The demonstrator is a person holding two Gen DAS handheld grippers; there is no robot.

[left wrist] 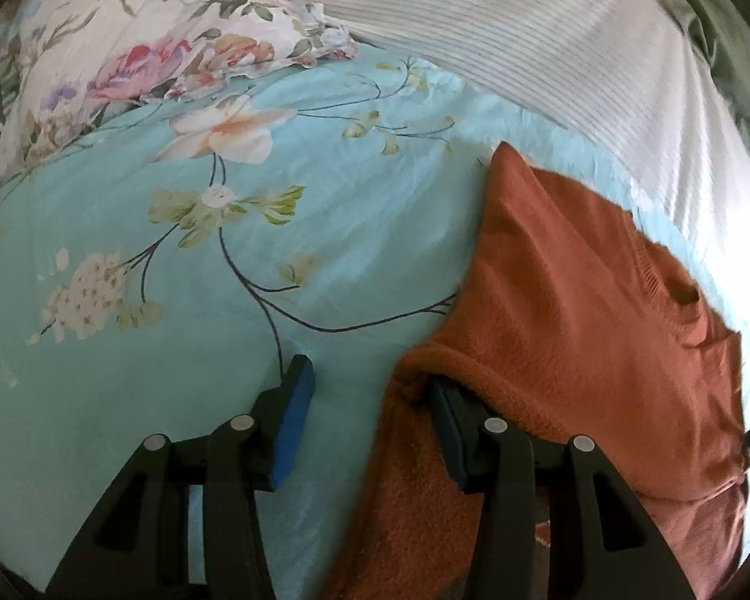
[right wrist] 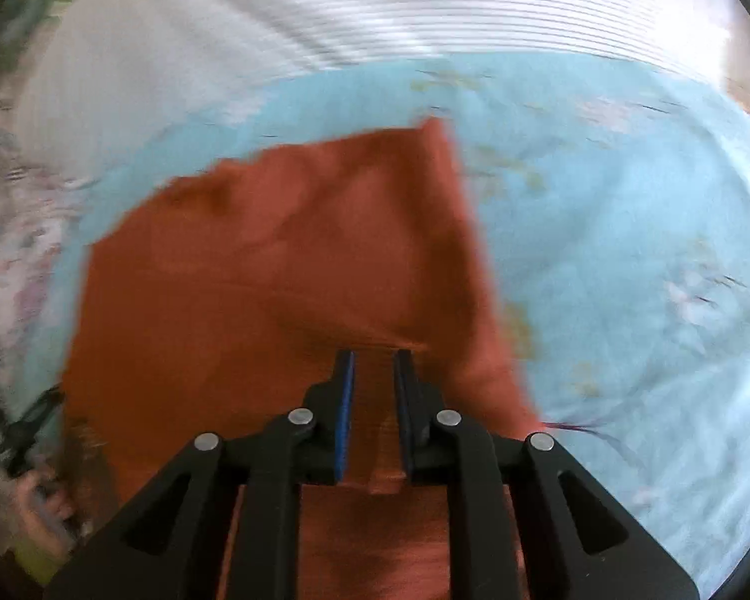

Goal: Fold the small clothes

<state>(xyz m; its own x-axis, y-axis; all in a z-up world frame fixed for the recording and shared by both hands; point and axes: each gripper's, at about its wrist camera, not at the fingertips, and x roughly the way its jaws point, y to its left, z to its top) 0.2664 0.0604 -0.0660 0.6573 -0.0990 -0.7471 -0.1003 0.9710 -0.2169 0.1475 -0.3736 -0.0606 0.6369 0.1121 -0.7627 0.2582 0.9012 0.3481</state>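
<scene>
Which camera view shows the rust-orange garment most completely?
The right wrist view: the rust-orange garment lies spread on the blue sheet with most of its outline visible, though blurred. The left wrist view is sharper but shows only one folded side, cut off at the frame edge.

We see a light blue bedsheet [left wrist: 125, 360] printed with flowers and thin branches. A flowered pillow [left wrist: 140, 40] lies on it, beside a white striped cloth [left wrist: 550, 40].

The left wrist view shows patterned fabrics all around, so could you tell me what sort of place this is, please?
Most likely a bedroom, with work done on a bed: a turquoise floral bedsheet covers the surface, a floral pillow lies at its far edge, and a striped white cloth lies beside it.
</scene>
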